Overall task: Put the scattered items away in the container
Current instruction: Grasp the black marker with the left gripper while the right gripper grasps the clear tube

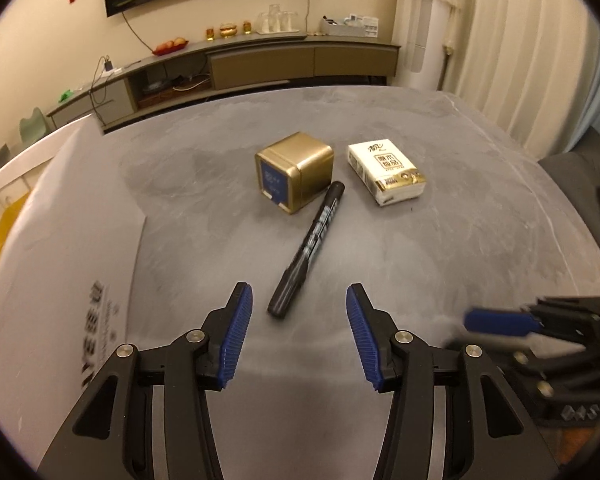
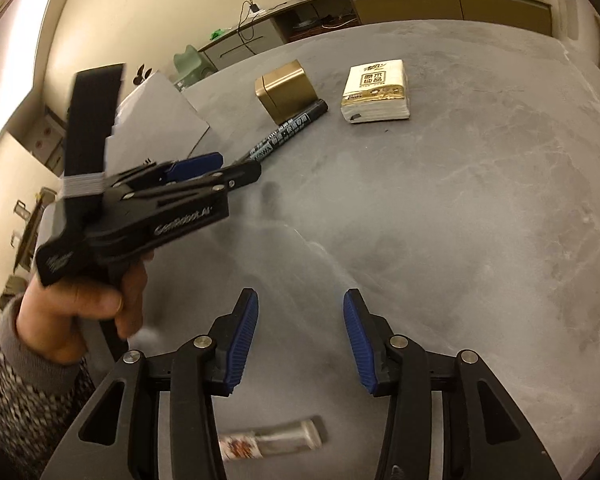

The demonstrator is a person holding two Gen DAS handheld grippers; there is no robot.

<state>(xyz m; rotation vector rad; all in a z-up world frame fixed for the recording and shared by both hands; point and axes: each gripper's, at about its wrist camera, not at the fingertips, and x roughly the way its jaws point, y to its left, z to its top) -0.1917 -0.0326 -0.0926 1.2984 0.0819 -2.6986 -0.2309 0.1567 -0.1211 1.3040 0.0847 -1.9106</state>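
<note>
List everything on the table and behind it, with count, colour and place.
Tin box: one, gold, table centre.
Marker pen: one, black, cap against the tin.
Tissue pack: one, white and gold, right of the tin.
Small tube: one, pale, near edge under the right claw.
White bag: one, table's left.
Table: one, grey.
Sideboard: one, back wall.
Left claw: open, near the pen.
Right claw: open.
Hand: one, holding the left claw.

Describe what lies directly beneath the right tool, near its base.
Under the right tool, a small clear-and-white packet lies on the grey table. The tool's black frame covers its left end, and its print is too blurred to read.
</note>
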